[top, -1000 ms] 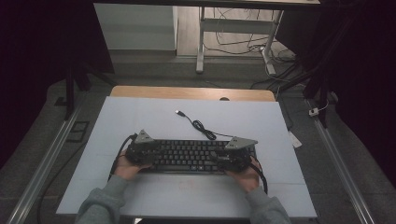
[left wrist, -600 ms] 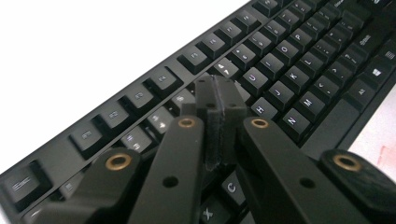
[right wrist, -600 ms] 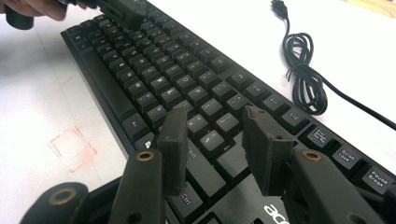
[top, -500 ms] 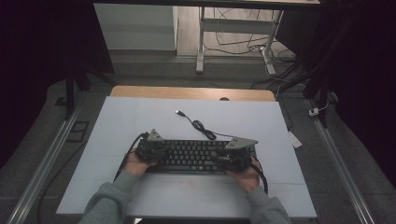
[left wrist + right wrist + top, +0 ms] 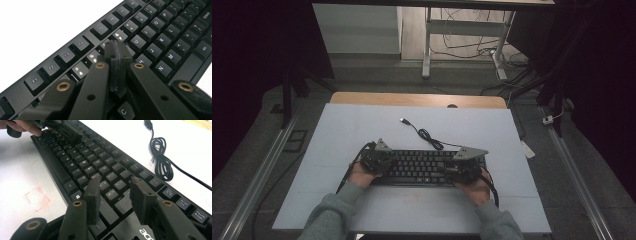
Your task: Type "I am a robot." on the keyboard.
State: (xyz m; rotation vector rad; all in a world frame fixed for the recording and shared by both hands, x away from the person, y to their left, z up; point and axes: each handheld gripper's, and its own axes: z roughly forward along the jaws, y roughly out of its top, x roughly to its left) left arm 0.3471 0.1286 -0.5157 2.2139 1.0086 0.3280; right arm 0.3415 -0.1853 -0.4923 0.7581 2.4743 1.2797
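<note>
1. Count: 1 flat black plastic keyboard (image 5: pixel 422 166), 1 thin black cable (image 5: pixel 427 135) w/ USB plug, 2 black two-jaw grippers, 2 hands.
2. Keyboard lies flat on the pale blue-white table top (image 5: pixel 362 125), near the person's edge, roughly centred, long side across the table. Cable runs off its far edge, bundled in a small coil, plug end lying free on the table beyond.
3. Left gripper (image 5: pixel 117 53): jaws pressed together, pad to pad, nothing between them; they have just been closing. Tip points down at the number row / upper letter keys, left-centre of the board. Touching a key or just above it: can't tell.
4. Right gripper (image 5: pixel 117 188): jaws apart, clear gap, nothing held. Hangs low over the keys at the right end of the main block, near the F-keys and the maker's logo.
5. Left hand (image 5: pixel 361 173) at the board's left end, right hand (image 5: pixel 472 186) at its right end; both forearms in grey-green sleeves come in from the near edge.
6. Faint red square mark on the table beside the board's near edge, seen in right gripper view.
7. Room: dim. Wooden strip at the table's far edge, metal rails either side, grey floor, loose wires and a white stand leg beyond.
</note>
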